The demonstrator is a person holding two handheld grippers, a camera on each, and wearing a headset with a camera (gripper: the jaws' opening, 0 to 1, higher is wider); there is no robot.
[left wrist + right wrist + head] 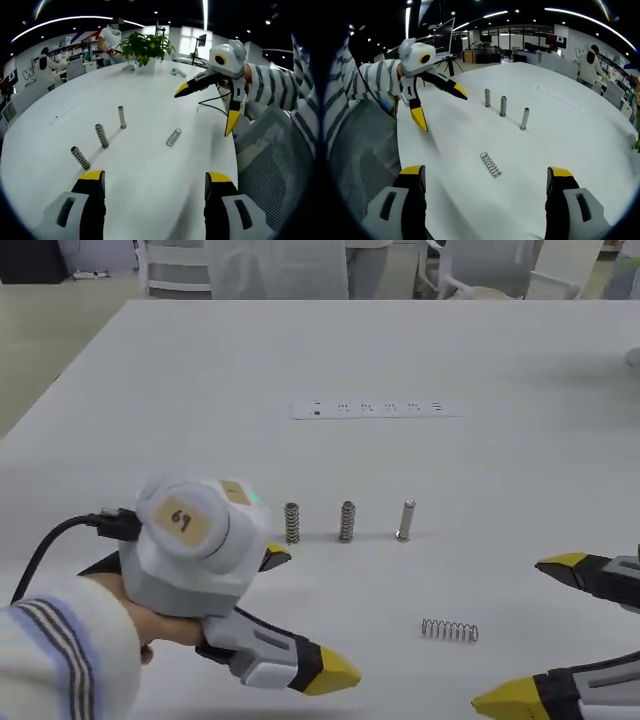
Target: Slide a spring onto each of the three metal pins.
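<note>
The left tool [307, 614] and right tool [528, 631] both gape open and empty while the loose spring [449, 630] lies flat on the desk [200, 390], near and right of the bare pin [405, 520], so a sloppy pinch could roll it away.

Loose spring [449, 630] on table [300, 350], before rightmost pin [405, 520]
</note>
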